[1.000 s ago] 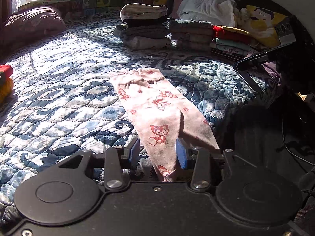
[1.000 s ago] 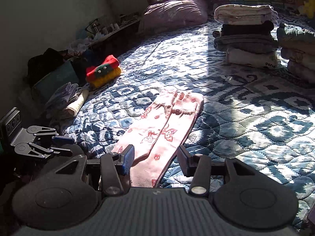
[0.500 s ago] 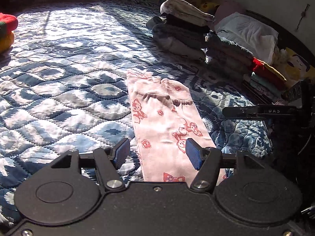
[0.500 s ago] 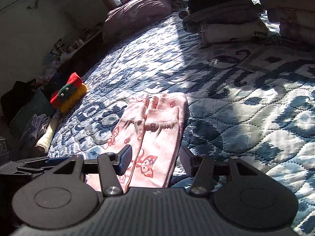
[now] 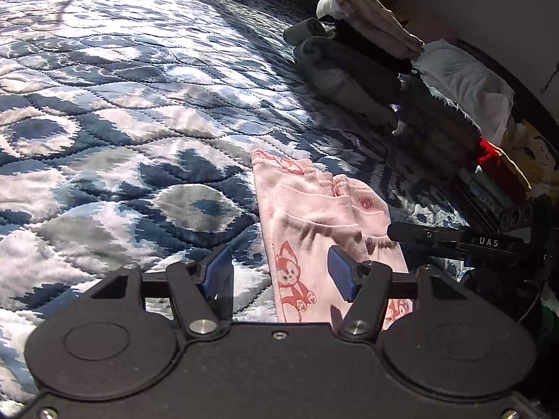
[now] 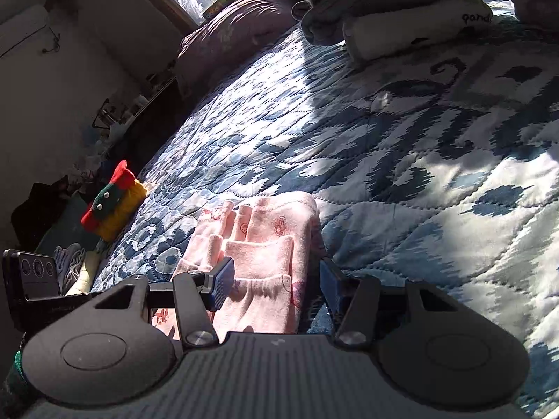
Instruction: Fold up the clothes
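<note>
Blue-padded fingers of the left gripper stand wide apart and hold nothing; its right finger is over the near part of the pink trousers, its left finger over the bare quilt. The right gripper is likewise spread wide, its fingers set to either side of the same trousers without closing on them. These trousers, printed with small red foxes, lie flat on the blue and white quilt near its edge, the legs laid one on the other and the cuffs pointing away. In the left wrist view the other gripper's black body, lettered DAS, shows just to the right of the cloth. Farther off, a red, green and yellow cushion sits at the bed's edge. Beyond, at the far side, stacks of folded clothes rest on the quilt, with a mauve pillow under the window.
</note>
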Motion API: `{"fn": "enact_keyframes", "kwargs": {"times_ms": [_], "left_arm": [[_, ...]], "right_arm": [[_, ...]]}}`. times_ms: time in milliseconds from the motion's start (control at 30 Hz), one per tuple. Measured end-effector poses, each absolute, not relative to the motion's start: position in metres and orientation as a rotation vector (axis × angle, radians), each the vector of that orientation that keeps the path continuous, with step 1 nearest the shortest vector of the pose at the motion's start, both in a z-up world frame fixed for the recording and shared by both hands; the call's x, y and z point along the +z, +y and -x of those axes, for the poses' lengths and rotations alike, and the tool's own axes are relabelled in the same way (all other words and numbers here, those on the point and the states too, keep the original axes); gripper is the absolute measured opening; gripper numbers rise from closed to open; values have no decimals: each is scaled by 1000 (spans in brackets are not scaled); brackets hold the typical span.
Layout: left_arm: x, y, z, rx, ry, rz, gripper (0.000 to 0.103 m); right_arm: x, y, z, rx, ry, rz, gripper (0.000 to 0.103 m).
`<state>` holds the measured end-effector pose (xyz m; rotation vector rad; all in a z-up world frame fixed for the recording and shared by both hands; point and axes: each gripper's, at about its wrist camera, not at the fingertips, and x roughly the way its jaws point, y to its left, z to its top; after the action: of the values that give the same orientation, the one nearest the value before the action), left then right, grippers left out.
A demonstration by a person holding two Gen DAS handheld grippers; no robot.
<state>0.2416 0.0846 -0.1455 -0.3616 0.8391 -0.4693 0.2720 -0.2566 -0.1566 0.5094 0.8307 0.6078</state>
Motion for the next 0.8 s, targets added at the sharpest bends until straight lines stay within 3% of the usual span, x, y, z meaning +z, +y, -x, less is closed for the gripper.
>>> {"fn": "enact_keyframes", "kwargs": {"times_ms": [133, 267, 333, 400, 467, 533, 800], "left_arm": [[-151, 81, -258, -517, 825, 350, 51], [-154, 78, -268, -575, 822, 357, 50], [-156, 78, -271, -597, 822, 361, 41], [-158, 78, -279, -602, 830, 374, 28], [-158, 79, -283, -609, 837, 386, 21], [-154, 76, -286, -609, 834, 371, 13], [-121, 73, -311, -584, 768, 329, 10]], "right_arm": [[-161, -251, -281, 653, 798, -508, 54], [-162, -243, -286, 706, 785, -482, 55], [-163, -242, -288, 715, 790, -477, 46], [-165, -241, -294, 687, 816, -478, 20], [-165, -244, -298, 687, 821, -499, 11], [-160, -241, -300, 696, 811, -472, 10], [-126, -234, -337, 703, 726, -389, 9]]}}
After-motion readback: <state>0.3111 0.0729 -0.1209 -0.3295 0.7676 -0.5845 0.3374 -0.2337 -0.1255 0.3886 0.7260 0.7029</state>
